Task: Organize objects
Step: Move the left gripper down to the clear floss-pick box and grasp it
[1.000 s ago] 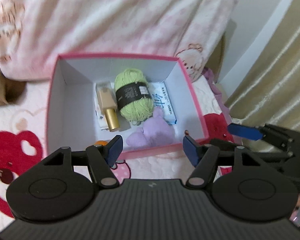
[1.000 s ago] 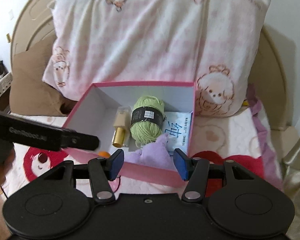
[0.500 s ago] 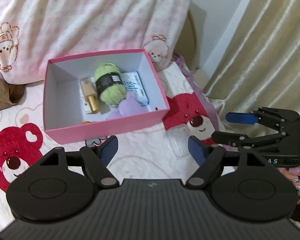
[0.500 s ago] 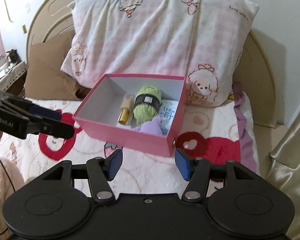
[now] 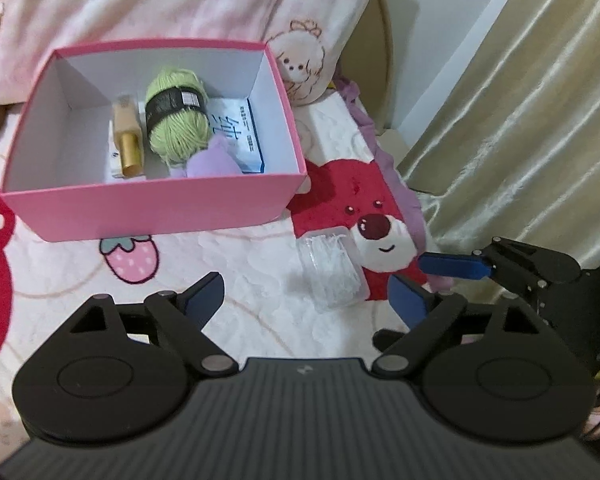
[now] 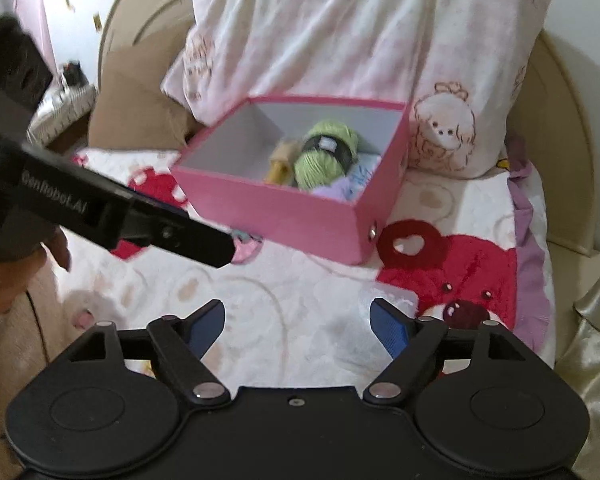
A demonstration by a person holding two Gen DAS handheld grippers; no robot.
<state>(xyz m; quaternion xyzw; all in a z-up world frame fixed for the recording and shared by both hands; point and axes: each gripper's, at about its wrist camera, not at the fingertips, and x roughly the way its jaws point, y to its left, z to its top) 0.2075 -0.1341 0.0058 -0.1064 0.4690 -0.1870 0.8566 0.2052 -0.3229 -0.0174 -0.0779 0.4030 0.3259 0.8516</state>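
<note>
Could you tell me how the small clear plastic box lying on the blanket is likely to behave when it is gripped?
The clear plastic box looks thin-walled and glossy, so it may flex and slip. Its contents look like fine white pieces, so it is probably light. Lying flat on the soft blanket, it should not roll.

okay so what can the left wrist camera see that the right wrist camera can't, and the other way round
Only the left wrist view shows the clear plastic case whole, lying on the bedspread beside the red bear print, plus the gold curtain and the right gripper, jaws opening, nothing between them.

Only the right wrist view shows the brown cushion, the cluttered bedside area and the left gripper from outside.

Both show the pink box holding the green yarn, a gold-capped bottle and a purple plush, with the pillow behind.
</note>
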